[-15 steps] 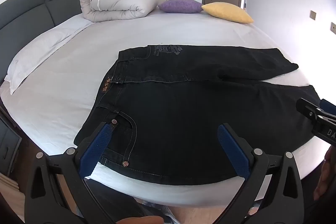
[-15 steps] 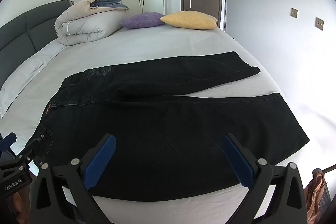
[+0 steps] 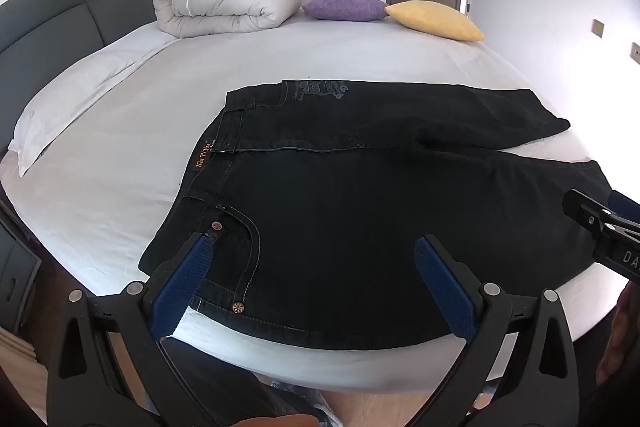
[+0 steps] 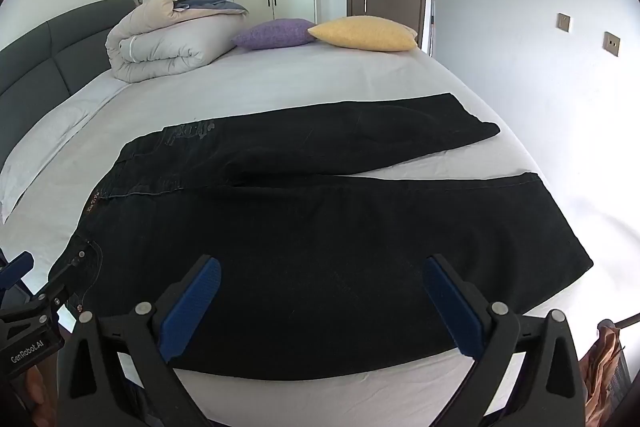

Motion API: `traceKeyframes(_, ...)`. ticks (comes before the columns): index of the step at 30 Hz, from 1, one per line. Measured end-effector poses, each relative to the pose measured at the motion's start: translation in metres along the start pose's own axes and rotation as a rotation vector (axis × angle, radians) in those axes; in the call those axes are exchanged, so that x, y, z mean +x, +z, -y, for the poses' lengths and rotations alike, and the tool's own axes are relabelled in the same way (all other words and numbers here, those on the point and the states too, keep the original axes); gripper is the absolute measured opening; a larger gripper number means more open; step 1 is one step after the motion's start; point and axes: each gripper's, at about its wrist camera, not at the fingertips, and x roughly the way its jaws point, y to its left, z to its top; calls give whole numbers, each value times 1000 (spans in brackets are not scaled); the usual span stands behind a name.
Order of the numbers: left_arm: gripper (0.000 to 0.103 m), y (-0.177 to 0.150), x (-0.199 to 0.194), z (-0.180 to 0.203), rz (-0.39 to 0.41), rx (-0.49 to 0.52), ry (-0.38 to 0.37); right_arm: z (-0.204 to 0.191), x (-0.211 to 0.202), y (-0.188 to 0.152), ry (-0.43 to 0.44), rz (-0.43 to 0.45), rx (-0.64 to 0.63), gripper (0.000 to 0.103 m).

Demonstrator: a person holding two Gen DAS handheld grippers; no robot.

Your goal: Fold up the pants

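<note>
So the black jeans (image 3: 360,227) are laid out flat on the bed (image 3: 320,55), waistband toward the headboard side and the two legs running off the other way, split in a narrow V. The near leg runs along the bed's front edge, right under both tools. Nothing's folded, so I'd say this is the very start: lining up for the first fold, probably bringing one leg over onto the other.

The left gripper (image 3: 312,267) hovers over the hip, around the front pocket with the copper rivets, and the right gripper (image 4: 320,291) hangs further down the near leg, over the thigh-to-knee stretch. Both point down at a slant toward the denim.

Fingers on both are spread as wide as they go, blue pads (image 4: 190,307) well apart, nothing pinched between them. As far as I can tell they aren't touching the fabric, just floating above it.

Next move, my guess: drop down to the near edge, one at the waistband corner, the other further along the outer seam, and close on the fabric. Denim's heavy and stiff, so they'll want a decent bite or it'll slide out on the lift.
</note>
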Motion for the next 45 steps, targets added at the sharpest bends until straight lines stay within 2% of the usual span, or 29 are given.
traceKeyframes(45, 103, -3, 2, -1, -7, 1, 1, -11, 5, -9, 4, -20, -5, 103)
